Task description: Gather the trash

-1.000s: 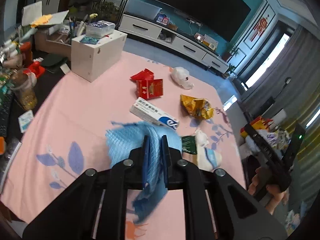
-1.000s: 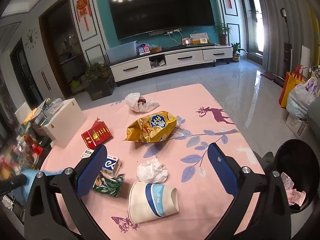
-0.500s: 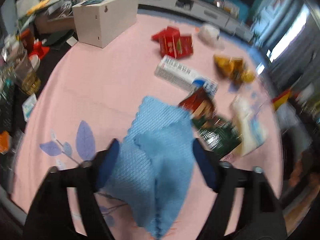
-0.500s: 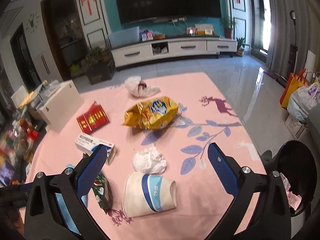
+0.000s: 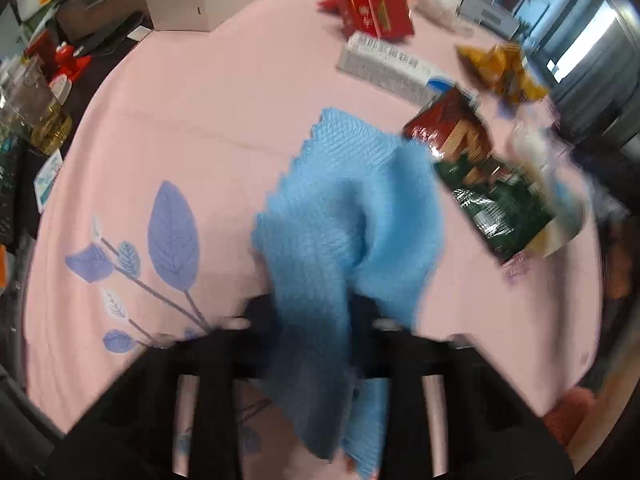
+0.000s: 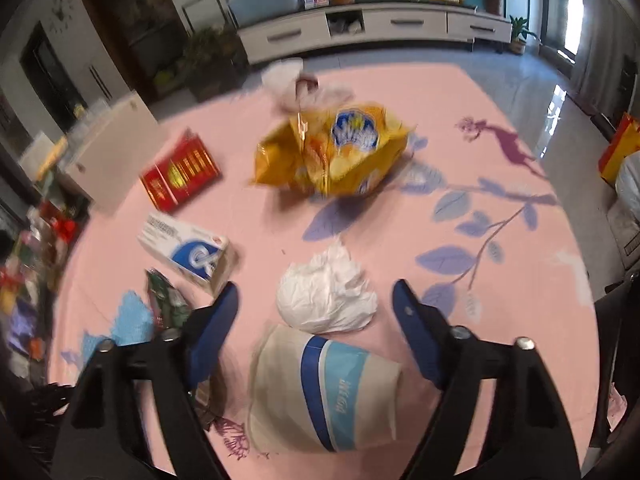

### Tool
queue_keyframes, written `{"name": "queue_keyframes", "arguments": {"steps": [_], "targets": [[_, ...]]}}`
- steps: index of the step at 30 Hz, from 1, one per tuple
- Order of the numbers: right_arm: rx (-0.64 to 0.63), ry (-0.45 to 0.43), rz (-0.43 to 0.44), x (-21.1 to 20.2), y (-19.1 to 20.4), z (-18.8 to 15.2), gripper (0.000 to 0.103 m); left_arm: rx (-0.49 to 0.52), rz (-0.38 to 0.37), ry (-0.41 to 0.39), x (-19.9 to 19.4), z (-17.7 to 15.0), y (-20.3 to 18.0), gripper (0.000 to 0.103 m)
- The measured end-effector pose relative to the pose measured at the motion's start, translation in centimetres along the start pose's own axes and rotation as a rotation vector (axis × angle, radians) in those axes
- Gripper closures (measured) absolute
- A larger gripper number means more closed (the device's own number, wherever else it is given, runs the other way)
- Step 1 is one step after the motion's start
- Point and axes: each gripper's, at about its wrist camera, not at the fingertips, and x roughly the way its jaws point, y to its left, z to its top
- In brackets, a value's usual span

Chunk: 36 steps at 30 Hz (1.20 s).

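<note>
Left gripper (image 5: pixel 312 312) angled steeply down, jaws just closing on blue cloth (image 5: pixel 352 208); right gripper (image 6: pixel 314 320) narrowing, jaws apart at frame bottom.

Little reads clearly from my grippers. At six o'clock of my right view, the paper cup (image 6: pixel 324 394) carries sideways white lettering, too blurred to spell; the boxes' print is unreadable.

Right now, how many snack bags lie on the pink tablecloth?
2. A yellow chip bag lies near the far middle, and a green and red snack bag lies beside the blue cloth. Others may be hidden.
</note>
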Motion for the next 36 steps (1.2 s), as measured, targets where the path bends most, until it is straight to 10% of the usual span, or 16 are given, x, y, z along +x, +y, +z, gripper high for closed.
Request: {"name": "queue_keyframes", "arguments": {"steps": [7, 13, 31, 36], "targets": [[0.037, 0.002, -0.001, 0.1, -0.7, -0.1, 0.099, -0.082, -0.277, -0.325, -7.9, -0.1, 1.6, 0.085], [0.077, -0.053, 0.041, -2.1, -1.4, 0.1, 0.102, -0.090, -0.419, -0.433, -10.7, -0.6, 0.8, 0.085], [0.194, -0.217, 0.082, -10.2, -6.0, -0.2, 0.102, 0.157, -0.311, -0.534, -9.0, -2.3, -12.6, 0.085], [0.248, -0.195, 0.059, -10.1, -8.0, -0.3, 0.102, 0.297, -0.108, -0.468, -4.2, -4.6, -18.3, 0.085]]}}
